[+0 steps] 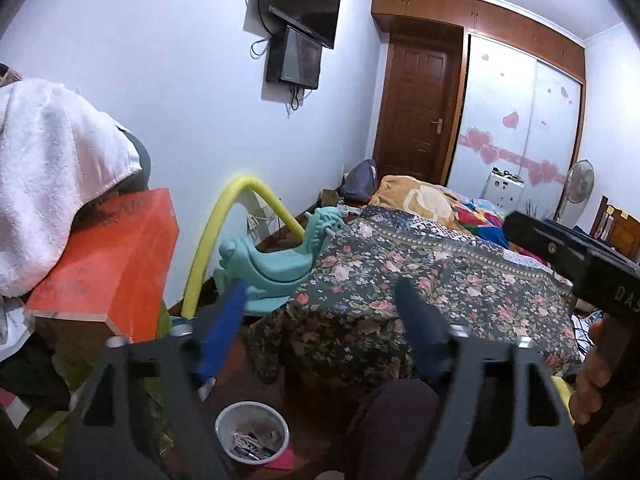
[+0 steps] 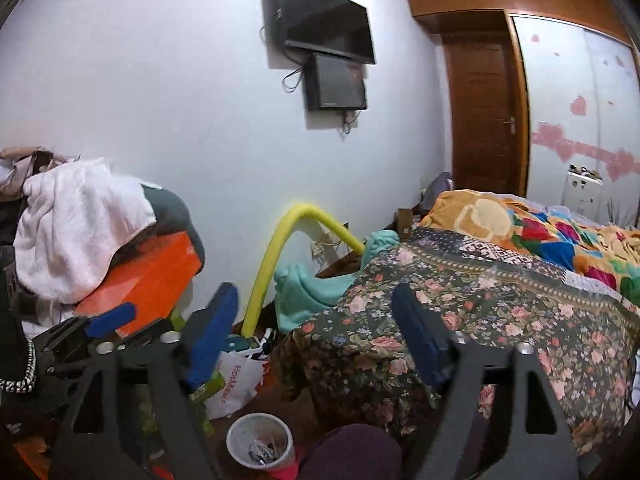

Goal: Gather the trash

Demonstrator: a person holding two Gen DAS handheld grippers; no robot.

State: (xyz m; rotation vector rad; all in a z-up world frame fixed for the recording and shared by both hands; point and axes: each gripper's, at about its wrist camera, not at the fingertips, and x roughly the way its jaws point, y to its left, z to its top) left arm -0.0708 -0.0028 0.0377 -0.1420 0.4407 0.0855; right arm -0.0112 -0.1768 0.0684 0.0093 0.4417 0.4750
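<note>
Grippers: each hand-held gripper, left (image 1: 320,300) and right (image 2: 316,306), angled slightly downward, jaws wide, empty, above trash cup (image 1: 252,432)

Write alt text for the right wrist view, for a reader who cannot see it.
The right hand-held gripper stands open and empty, raised over a white cup of small scraps on the floor. Ahead is a bed with a floral cover; left, a pile with a white towel on an orange box. A dark TV hangs on the wall.
</note>
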